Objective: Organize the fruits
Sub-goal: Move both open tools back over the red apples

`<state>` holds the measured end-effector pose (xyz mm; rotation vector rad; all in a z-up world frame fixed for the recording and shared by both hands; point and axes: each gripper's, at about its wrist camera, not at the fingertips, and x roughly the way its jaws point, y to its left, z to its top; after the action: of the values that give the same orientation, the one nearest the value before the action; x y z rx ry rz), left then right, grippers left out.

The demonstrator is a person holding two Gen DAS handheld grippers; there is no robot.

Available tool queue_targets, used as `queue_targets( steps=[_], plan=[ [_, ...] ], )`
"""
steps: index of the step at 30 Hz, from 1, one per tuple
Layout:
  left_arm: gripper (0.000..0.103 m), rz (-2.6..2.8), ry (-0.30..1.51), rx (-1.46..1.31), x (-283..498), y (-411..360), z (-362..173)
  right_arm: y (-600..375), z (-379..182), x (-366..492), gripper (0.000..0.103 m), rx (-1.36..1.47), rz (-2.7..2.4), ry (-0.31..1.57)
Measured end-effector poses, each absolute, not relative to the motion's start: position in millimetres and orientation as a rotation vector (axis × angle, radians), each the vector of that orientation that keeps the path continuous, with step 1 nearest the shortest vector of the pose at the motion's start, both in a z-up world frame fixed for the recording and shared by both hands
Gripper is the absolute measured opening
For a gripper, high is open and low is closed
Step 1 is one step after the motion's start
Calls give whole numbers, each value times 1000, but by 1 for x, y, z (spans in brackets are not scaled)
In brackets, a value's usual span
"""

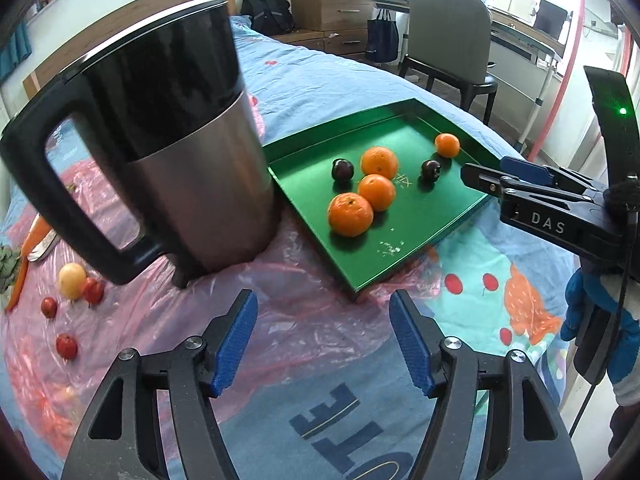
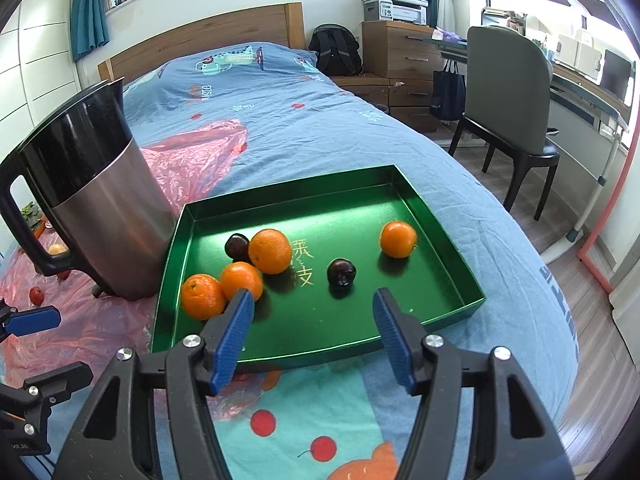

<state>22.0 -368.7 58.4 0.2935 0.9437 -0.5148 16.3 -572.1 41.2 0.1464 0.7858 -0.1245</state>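
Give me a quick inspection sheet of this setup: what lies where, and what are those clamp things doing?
Surface: bed with blue printed sheet; pink plastic sheet spread under the kettle.
Job's things: green tray holds four oranges and two dark plums; small red fruits and a yellow fruit lie on the plastic.
Clutter: steel and black kettle beside the tray; carrot at the left edge.
Grippers: left gripper and right gripper, jaws open, nothing between them.
Cables: black cable by the right gripper.
Surroundings: chair, desk, drawers, printer, backpack, bookshelf.
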Motion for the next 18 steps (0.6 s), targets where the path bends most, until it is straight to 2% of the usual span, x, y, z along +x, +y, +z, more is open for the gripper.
queue_targets(
  steps=[18],
  plan=[
    [63,-335,942,206,-12,-259,56,-479,53,-26,101,102,-3,803]
  ],
)
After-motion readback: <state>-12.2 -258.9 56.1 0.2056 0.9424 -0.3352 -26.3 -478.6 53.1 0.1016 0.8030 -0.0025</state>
